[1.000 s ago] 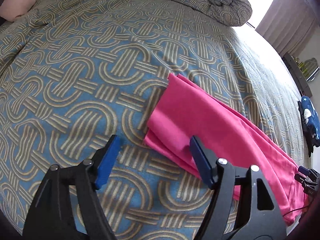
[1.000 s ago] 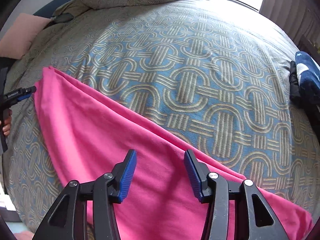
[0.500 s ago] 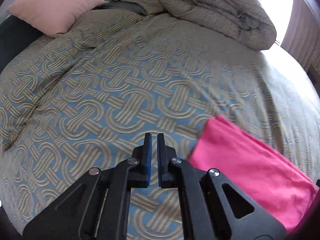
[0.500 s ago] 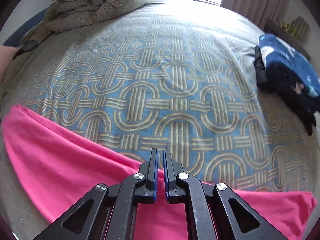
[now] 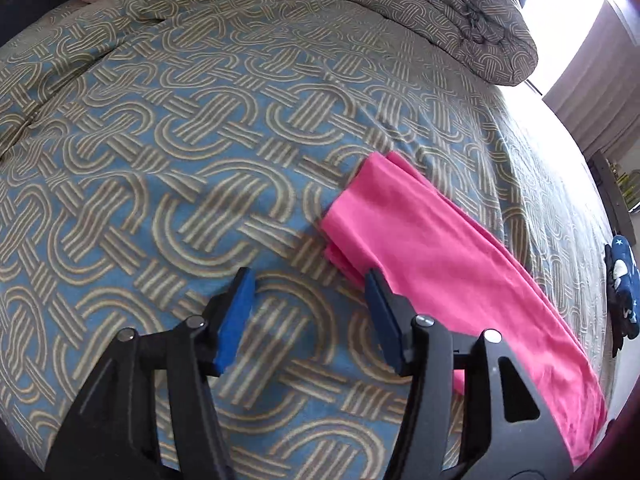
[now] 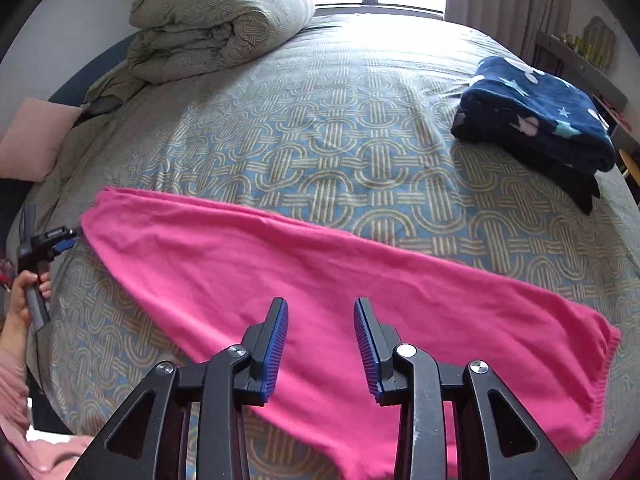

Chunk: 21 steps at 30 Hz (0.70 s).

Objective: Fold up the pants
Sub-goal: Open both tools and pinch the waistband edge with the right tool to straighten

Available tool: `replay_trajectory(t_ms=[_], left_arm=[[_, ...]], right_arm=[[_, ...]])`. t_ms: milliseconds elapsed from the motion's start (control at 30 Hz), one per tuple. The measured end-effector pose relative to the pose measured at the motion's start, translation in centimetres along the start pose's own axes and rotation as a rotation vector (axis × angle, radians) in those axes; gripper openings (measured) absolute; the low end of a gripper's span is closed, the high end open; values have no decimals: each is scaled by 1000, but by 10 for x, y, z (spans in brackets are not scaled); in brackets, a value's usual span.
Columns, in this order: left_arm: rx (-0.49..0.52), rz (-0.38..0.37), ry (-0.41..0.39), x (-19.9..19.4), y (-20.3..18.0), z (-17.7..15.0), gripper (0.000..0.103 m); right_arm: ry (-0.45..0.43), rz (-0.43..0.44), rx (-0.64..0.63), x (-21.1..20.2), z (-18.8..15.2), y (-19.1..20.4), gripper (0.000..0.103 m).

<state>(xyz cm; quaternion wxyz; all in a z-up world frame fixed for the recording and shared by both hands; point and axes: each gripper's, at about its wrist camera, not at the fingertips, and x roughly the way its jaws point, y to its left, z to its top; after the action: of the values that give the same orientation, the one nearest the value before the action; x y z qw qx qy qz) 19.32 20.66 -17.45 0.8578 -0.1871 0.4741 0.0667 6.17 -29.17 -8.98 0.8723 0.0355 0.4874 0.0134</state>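
The pink pants [image 6: 320,280] lie flat on the patterned bedspread [image 6: 320,140] as a long strip folded lengthwise. In the left wrist view the pants [image 5: 440,256] run from the middle to the lower right. My left gripper [image 5: 308,284] is open and empty, just short of the pants' narrow end, its right finger at the cloth's edge. It also shows in the right wrist view [image 6: 60,238] at the far left, beside that end. My right gripper [image 6: 320,312] is open and empty above the middle of the pants.
A folded navy blanket with stars [image 6: 536,120] lies at the right side of the bed. A bundled duvet [image 6: 216,24] sits at the head, with a pink pillow [image 6: 32,144] to its left. Curtains and a window are behind.
Both grippers were shut half a second ago and are open now. The left gripper has come back down beside the pants' end. The right gripper has drawn back, showing more of the pants.
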Motion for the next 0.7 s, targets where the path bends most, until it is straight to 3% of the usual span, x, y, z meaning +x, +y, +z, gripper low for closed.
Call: replay_trajectory(t_ms=[133, 267, 400, 467, 500, 533, 600, 700], left_arm=[[21, 6, 8, 4, -18, 3, 58], [27, 25, 15, 5, -23, -1, 58], [-16, -6, 37, 4, -23, -1, 58], [-26, -23, 45, 1, -22, -3, 58], [-26, -31, 47, -1, -22, -5, 58], [-23, -36, 46, -3, -22, -7, 58], [-6, -32, 45, -6, -23, -10, 59], [10, -11, 57, -3, -23, -13, 59]], right_arm=[[42, -52, -18, -12, -44, 2, 50], [79, -87, -2, -10, -89, 3, 52], [105, -158, -21, 10, -105, 8, 52], [106, -183, 2, 19, -105, 4, 43], [107, -189, 36, 23, -104, -2, 21], [112, -199, 76, 26, -104, -10, 11], [89, -158, 160, 23, -104, -24, 7], [54, -144, 184, 13, -109, -27, 4]])
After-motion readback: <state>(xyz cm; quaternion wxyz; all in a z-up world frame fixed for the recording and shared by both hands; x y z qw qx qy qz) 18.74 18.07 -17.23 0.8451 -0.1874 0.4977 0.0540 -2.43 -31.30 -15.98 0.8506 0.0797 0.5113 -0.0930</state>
